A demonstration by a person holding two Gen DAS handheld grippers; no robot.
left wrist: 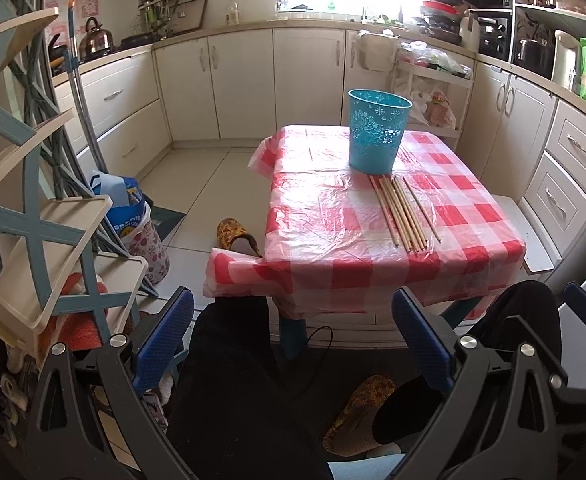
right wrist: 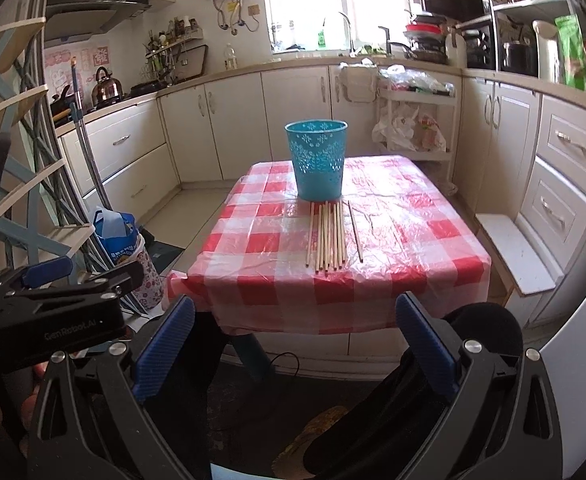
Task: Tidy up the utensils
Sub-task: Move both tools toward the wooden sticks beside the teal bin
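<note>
Several wooden chopsticks [left wrist: 403, 210] [right wrist: 329, 236] lie side by side on a red-and-white checked tablecloth [left wrist: 333, 216] [right wrist: 393, 232], with one stick a little apart on the right. Just behind them stands a turquoise perforated bin [left wrist: 378, 130] [right wrist: 318, 158], upright. My left gripper [left wrist: 293, 312] hangs open below the table's near edge, above the person's dark-clothed legs, nothing between its blue pads. My right gripper [right wrist: 295, 316] is also open and empty, short of the table's front edge. The left gripper's body [right wrist: 61, 300] shows at the left of the right wrist view.
White kitchen cabinets [left wrist: 233, 84] run around the back and right. A blue-and-cream rack [left wrist: 41, 216] and a mop handle [left wrist: 83, 100] stand left. Bags and a floral bin [right wrist: 133, 252] sit on the floor left of the table; a white step [right wrist: 513, 256] lies right. Slippers [left wrist: 237, 236] are underfoot.
</note>
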